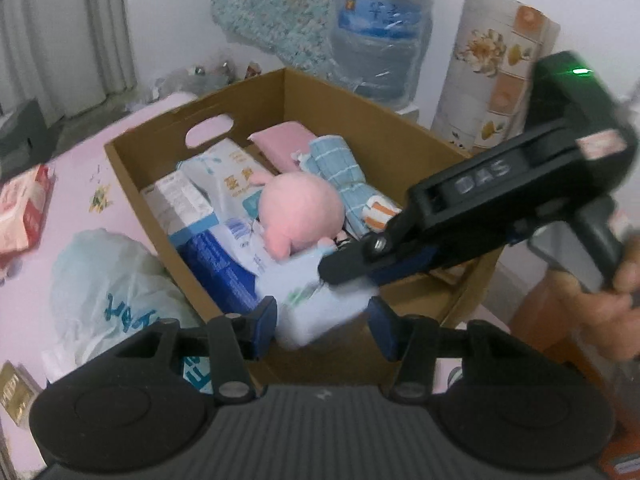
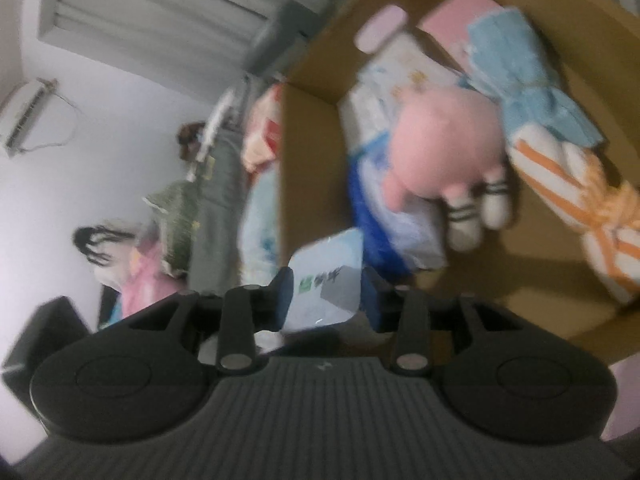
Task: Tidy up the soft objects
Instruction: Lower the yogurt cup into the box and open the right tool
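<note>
A brown cardboard box (image 1: 160, 208) sits on the pink surface. Inside it lie a pink plush toy (image 1: 300, 210), a blue striped cloth roll (image 1: 340, 168), a pink pad (image 1: 284, 140), tissue packs (image 1: 224, 176) and an orange-striped cloth (image 2: 560, 200). My right gripper (image 2: 326, 292) is shut on a light blue tissue pack (image 2: 332, 276) and holds it over the near end of the box; it also shows in the left wrist view (image 1: 348, 268). My left gripper (image 1: 322, 328) is open, its fingers on either side of that same pack (image 1: 316, 312), just above the box's near edge.
A white plastic bag (image 1: 108, 288) lies left of the box. A red and white pack (image 1: 24, 212) lies at the far left. A large water bottle (image 1: 380, 36) and a flowered roll (image 1: 496, 68) stand behind the box.
</note>
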{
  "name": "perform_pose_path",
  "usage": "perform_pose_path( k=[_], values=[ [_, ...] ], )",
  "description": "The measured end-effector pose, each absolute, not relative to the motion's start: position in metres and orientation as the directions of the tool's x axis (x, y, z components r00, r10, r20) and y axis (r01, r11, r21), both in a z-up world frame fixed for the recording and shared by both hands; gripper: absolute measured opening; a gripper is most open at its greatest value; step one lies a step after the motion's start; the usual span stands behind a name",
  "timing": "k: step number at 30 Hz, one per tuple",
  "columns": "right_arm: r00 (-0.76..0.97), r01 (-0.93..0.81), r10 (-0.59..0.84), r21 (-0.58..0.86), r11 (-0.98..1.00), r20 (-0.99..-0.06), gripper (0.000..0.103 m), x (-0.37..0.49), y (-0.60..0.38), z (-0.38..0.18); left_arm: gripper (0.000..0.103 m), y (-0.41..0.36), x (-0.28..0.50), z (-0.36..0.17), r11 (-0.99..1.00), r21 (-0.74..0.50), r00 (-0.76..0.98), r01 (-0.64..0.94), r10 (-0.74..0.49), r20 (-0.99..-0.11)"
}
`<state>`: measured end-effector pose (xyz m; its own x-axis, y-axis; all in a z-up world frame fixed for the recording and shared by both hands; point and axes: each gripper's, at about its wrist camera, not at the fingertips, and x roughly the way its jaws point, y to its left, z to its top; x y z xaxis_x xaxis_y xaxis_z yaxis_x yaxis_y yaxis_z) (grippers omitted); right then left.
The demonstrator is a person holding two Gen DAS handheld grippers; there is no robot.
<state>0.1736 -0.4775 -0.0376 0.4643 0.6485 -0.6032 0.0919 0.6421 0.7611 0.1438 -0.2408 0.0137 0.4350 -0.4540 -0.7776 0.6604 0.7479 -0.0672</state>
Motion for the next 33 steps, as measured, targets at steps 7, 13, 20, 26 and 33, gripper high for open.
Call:
perform_pose_path(
  k=[7, 13, 20, 26, 33],
  values=[
    [0.405, 0.130, 0.619, 0.713, 0.689, -0.673, 0.047, 0.182, -0.484, -0.051, 0.053, -0.236, 0.134, 0.018, 0.739, -0.018, 0.465, 0.673, -0.441, -0.768],
    [0.443, 0.110, 0.528, 0.628, 0.770, -0.724, 0.047, 0.193, -0.488, -0.046, 0.057, -0.196, 0.128, 0.033, 0.788, -0.055, 0.523, 0.614, -0.457, -0.719],
    [0.331, 0.128, 0.552, 0.615, 0.778, -0.766, 0.050, 0.206, -0.474, -0.071, 0.057, -0.134, 0.126, 0.031, 0.875, -0.054, 0.616, 0.481, -0.382, -0.689],
    [0.253, 0.099, 0.614, 0.651, 0.752, -0.748, 0.054, 0.201, -0.444, -0.084, 0.057, -0.086, 0.110, 0.013, 0.920, -0.029, 0.657, 0.390, -0.300, -0.692],
    [0.260, 0.073, 0.613, 0.648, 0.758, -0.747, 0.069, 0.199, -0.428, -0.079, 0.062, -0.040, 0.086, -0.006, 0.960, -0.018, 0.682, 0.279, -0.211, -0.700]
  ],
)
